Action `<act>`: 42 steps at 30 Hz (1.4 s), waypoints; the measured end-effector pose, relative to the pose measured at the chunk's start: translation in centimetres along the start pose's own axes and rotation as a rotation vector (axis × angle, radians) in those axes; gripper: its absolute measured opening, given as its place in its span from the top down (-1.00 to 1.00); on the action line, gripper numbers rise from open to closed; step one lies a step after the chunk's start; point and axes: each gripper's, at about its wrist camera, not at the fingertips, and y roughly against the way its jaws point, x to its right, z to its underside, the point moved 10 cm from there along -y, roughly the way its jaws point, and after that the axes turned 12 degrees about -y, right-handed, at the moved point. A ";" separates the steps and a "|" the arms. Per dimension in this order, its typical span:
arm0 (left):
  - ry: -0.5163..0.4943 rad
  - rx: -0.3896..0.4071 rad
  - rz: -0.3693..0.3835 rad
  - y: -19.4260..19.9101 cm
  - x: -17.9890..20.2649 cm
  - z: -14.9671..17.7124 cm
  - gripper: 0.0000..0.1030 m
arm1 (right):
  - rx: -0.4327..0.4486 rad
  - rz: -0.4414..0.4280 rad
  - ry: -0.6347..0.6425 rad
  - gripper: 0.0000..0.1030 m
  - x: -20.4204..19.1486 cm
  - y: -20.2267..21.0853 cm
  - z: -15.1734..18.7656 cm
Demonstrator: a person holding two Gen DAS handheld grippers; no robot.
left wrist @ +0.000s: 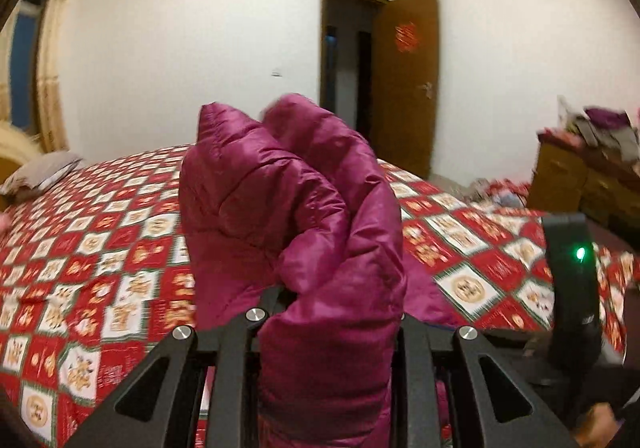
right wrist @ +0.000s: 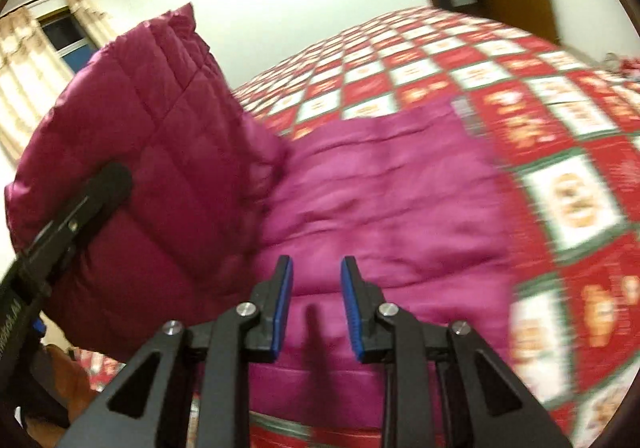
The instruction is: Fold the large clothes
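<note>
Between my left tongs (left wrist: 332,312) a thick fold of the magenta padded jacket (left wrist: 292,208) sat clamped, bunched upward and hiding both tips. My right tongs (right wrist: 316,308) gaped with nothing between the blue pads (right wrist: 282,308), hovering just above the jacket's flat part spread beneath and ahead of them. To their left rose the lifted section. Beyond lay the bed (right wrist: 560,136) in its red checked cover; farther off stood a brown door (left wrist: 404,88) and dresser (left wrist: 576,180).
</note>
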 end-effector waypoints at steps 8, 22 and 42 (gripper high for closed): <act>-0.077 -0.071 0.055 -3.0 3.7 1.6 0.53 | 0.029 0.059 -0.084 0.45 4.0 1.5 -0.4; -0.165 -0.205 0.095 -6.8 8.3 4.9 0.53 | 0.042 0.097 -0.101 0.44 6.7 3.4 -0.4; -0.255 -0.205 0.083 -8.6 10.8 7.5 0.53 | 0.016 -0.009 -0.099 0.36 6.2 2.6 -4.4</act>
